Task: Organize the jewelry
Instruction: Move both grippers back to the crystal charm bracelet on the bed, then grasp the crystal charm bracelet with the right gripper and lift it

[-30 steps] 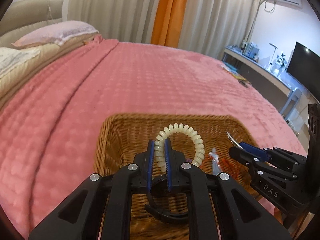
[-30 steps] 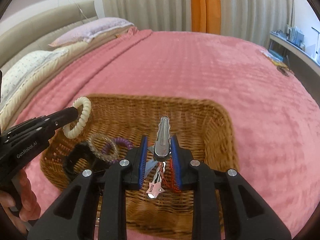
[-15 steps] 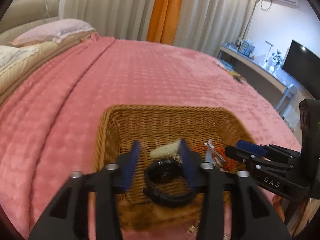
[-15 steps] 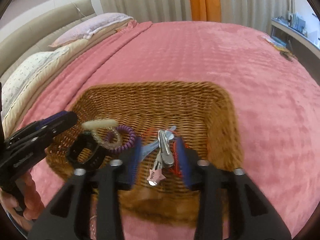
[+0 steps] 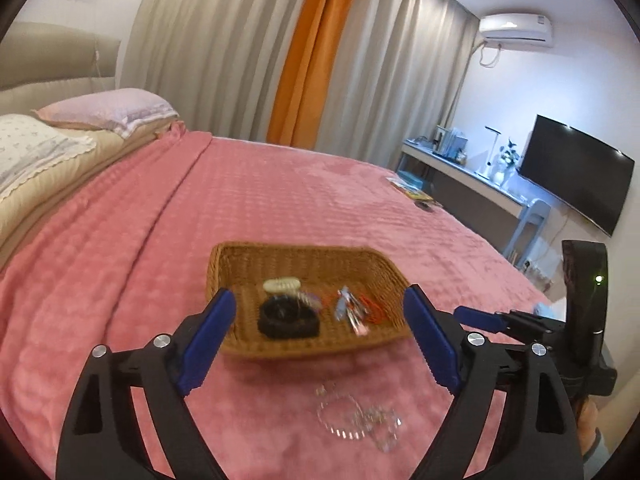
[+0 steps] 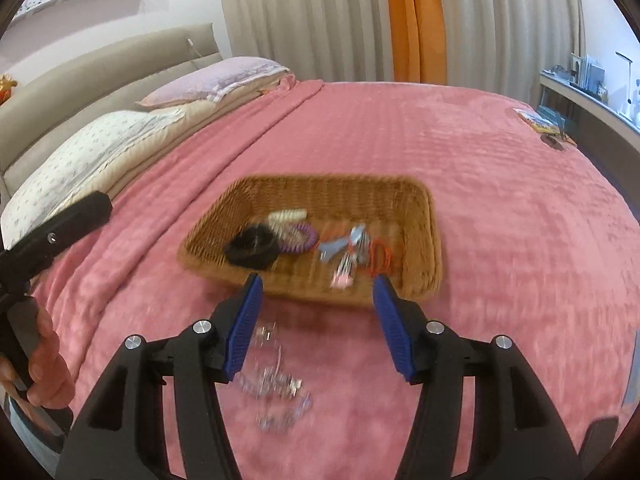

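A wicker basket (image 5: 240, 256) (image 6: 416, 200) sits on the pink bedspread. In it lie a cream coil band (image 5: 281, 283) (image 6: 286, 216), a black watch (image 5: 288, 316) (image 6: 251, 246), a purple coil band (image 6: 301, 237), a silver hair clip (image 5: 349, 308) (image 6: 347, 260) and an orange cord (image 6: 380, 258). A silver chain necklace (image 5: 356, 420) (image 6: 276, 392) lies on the spread in front of the basket. My left gripper (image 5: 320, 336) is open and empty, near the basket's front edge. My right gripper (image 6: 318, 320) is open and empty, in front of the basket and above the necklace.
Pillows (image 5: 108, 108) and a headboard (image 6: 104, 64) are at the left. A desk (image 5: 460, 168) with a monitor (image 5: 576, 184) stands at the right. Small items (image 6: 540, 124) lie on the far right of the bed.
Both grippers opened and dropped their loads in the basket: the cream coil band from the left, the hair clip from the right. Both then pulled back and up from the basket.
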Motion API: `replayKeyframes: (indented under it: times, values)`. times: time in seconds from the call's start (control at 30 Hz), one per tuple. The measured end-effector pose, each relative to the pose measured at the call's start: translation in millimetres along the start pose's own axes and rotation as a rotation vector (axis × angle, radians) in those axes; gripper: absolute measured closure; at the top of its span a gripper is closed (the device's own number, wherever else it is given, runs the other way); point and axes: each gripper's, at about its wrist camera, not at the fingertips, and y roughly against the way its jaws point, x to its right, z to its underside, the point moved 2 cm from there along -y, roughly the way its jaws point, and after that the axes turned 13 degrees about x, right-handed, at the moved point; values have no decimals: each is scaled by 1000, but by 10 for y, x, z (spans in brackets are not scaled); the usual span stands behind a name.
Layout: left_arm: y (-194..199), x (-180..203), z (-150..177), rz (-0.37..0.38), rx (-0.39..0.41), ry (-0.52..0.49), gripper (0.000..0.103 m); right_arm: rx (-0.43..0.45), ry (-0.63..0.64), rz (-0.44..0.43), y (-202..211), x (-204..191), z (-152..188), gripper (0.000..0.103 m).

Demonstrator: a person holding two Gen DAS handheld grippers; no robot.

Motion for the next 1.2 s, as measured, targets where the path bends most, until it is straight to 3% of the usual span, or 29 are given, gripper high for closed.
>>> replayKeyframes:
  times: [0.27, 0.5, 0.63, 0.73, 0.83, 1.03, 1.07, 1.1, 1.17, 1.2]
  values:
    - [71, 1, 523, -13, -97, -7, 19, -86, -36, -1, -60, -34, 559, 49]
    - [-41, -159, 925, -33, -182, 57, 21, -114, -10, 14, -172, -59, 863, 50]
    - [-199, -239, 1124, -36, -249, 72, 22, -140, -8, 11, -240, -64, 981, 56]
    - [-332, -282, 1222, -26, -305, 94, 31, -144, -2, 6, -258, -77, 1007, 57]
    - [-463, -265, 1309, -18, -366, 95, 46, -168, 30, -3, -324, -149, 1047, 67]
    - [-634, -165, 1348, -1, -420, 59, 48, -187, 84, 28, -397, -224, 1080, 78]
    - [-661, -145, 1362, -3, -428, 49, 53, -187, 88, 29, -401, -226, 1085, 83]
    - [-688, -122, 1382, -4, -442, 35, 67, -185, 88, 27, -399, -227, 1087, 86]
    - [-726, -77, 1423, -23, -464, -2, 73, -178, 79, 20, -382, -218, 1092, 95]
    - [-719, -59, 1417, -19, -461, -12, 82, -174, 72, 18, -372, -206, 1091, 95]
